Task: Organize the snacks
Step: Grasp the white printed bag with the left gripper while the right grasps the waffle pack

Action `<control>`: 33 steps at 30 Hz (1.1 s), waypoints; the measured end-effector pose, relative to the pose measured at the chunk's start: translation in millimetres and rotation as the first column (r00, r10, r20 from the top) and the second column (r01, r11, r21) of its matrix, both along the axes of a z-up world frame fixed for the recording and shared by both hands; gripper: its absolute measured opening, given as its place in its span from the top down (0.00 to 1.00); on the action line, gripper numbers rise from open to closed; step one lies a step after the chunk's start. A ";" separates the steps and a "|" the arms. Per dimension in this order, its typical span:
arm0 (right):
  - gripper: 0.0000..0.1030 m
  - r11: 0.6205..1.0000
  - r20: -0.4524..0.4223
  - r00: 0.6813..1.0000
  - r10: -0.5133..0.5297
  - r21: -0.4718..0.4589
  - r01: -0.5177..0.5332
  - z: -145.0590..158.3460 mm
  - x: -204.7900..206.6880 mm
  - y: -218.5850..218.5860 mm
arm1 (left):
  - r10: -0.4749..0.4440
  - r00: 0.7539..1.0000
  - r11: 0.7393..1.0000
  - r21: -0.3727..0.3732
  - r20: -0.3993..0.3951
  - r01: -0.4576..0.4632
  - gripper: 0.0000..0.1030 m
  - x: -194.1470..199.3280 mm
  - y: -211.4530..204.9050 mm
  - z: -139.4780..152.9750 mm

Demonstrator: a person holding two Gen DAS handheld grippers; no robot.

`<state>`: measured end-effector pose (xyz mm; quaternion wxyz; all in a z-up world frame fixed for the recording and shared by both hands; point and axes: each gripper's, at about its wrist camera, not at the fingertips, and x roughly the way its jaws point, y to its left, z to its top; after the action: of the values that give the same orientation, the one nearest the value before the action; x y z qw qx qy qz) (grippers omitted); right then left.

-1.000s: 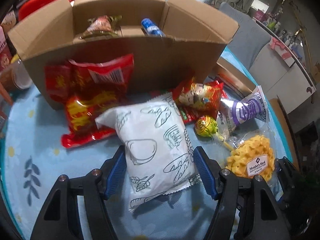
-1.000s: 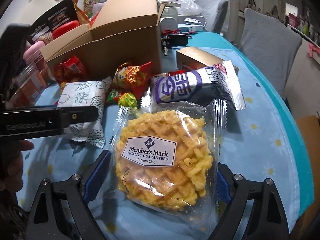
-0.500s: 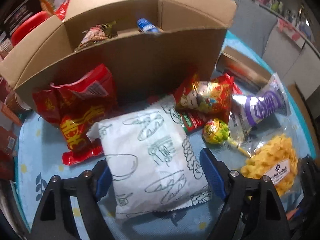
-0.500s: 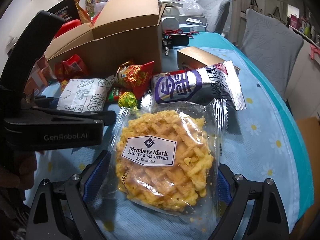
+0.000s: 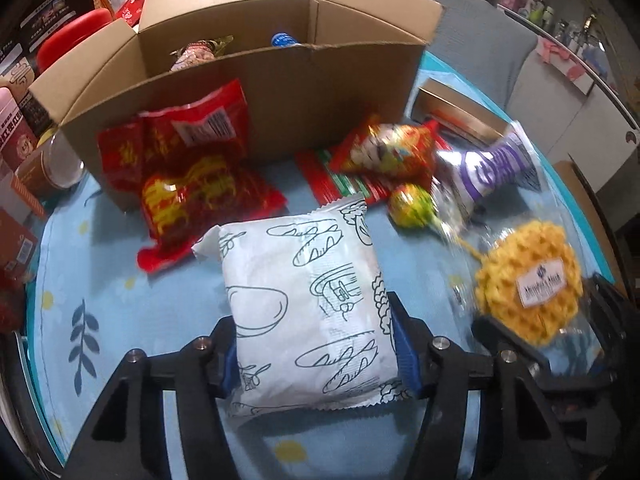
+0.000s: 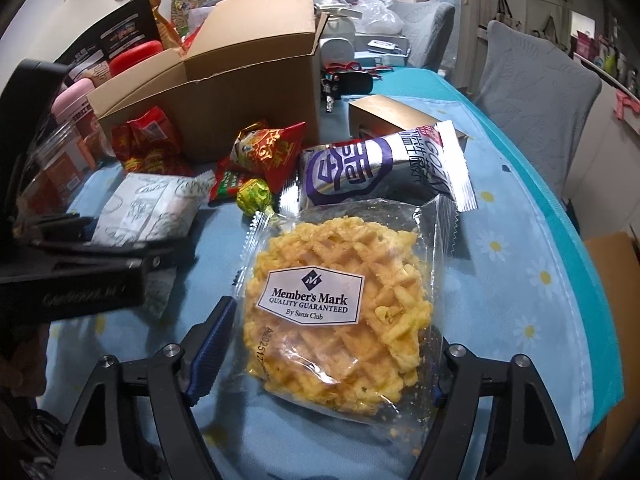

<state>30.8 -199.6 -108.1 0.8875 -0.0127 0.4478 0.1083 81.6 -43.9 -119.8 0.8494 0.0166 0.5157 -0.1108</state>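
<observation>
My left gripper (image 5: 314, 344) is shut on a white bread packet with line drawings (image 5: 308, 300) and holds it just above the blue tablecloth. The packet also shows in the right wrist view (image 6: 148, 208). My right gripper (image 6: 320, 360) is open around a clear Member's Mark waffle packet (image 6: 340, 300), which lies on the cloth; the jaws stand at its sides. An open cardboard box (image 5: 248, 60) stands behind, with a few snacks inside. Red snack bags (image 5: 192, 176), a red-gold pouch (image 5: 392, 148), a green lollipop (image 5: 412, 210) and a purple-silver packet (image 5: 492, 168) lie in front.
A gold flat box (image 6: 392, 114) lies right of the cardboard box. Jars and red packages (image 5: 24, 132) crowd the left edge. A grey chair (image 6: 536, 80) stands past the table's right edge (image 6: 588, 280). My left gripper's body (image 6: 80, 276) shows at the right view's left.
My left gripper closed on the white bread packet and lifted it slightly, pulling back from the box. The right gripper stayed open around the waffle packet.
</observation>
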 end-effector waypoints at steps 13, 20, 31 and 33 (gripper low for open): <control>0.34 0.998 -0.004 0.998 0.058 0.027 -0.058 4.5 -22.8 5.2 | 0.030 1.000 0.999 0.013 0.005 -0.030 0.42 -44.4 25.4 5.9; 0.31 0.992 0.018 0.992 0.122 0.032 -0.122 5.7 -33.6 20.5 | 0.071 0.997 0.997 0.034 0.026 -0.072 0.42 -51.4 41.0 2.1; 0.00 0.995 -0.042 0.994 0.100 -0.001 -0.100 -2.2 -21.7 42.2 | 0.069 0.996 0.997 0.037 0.053 -0.071 0.42 -46.1 45.8 -2.7; 0.02 0.995 -0.046 0.995 0.094 -0.024 -0.095 -2.9 -21.1 45.3 | 0.066 0.996 0.997 0.039 0.057 -0.068 0.42 -45.4 45.9 -2.3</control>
<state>9.7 -154.3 -111.0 0.8708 -0.0430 0.4679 0.1444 36.2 2.0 -122.1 0.8662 0.0200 0.4941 -0.0711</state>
